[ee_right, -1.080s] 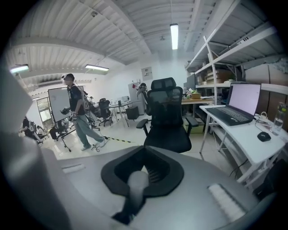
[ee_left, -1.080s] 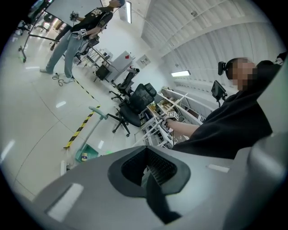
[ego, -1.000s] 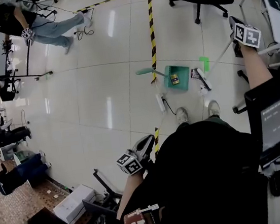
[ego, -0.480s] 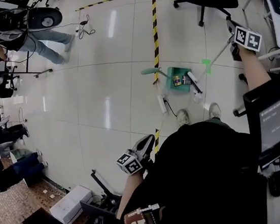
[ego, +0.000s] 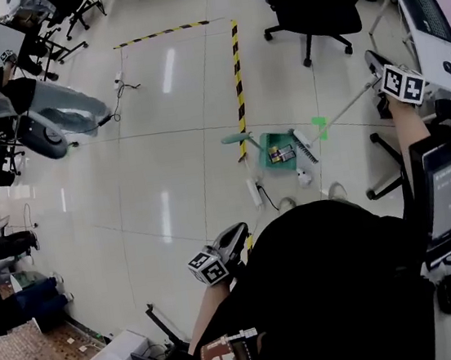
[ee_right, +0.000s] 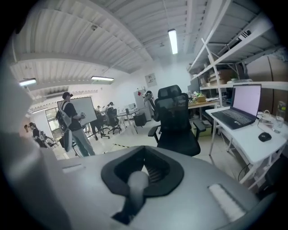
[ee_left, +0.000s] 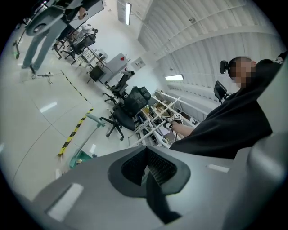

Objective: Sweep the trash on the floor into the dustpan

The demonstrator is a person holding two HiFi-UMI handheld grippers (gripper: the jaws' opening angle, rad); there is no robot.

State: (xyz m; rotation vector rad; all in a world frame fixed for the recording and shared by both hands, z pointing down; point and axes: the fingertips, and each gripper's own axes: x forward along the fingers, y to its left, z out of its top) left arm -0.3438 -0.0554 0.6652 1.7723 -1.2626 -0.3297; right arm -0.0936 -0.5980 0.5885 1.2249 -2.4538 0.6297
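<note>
Mid-sweep: right claw (ego: 377, 64) grips broom handle (ego: 346, 106), left claw (ego: 231, 238) clenched, seemingly empty; next flick white scrap (ego: 303, 177) into dustpan (ego: 273, 139)

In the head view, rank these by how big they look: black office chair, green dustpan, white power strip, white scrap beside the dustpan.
1. black office chair
2. green dustpan
3. white power strip
4. white scrap
The last two look nearly alike in size, so their order is unsure.

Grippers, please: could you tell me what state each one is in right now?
Left gripper: closed, nothing seen between its jaws.
Right gripper: closed on the broom handle.
</note>
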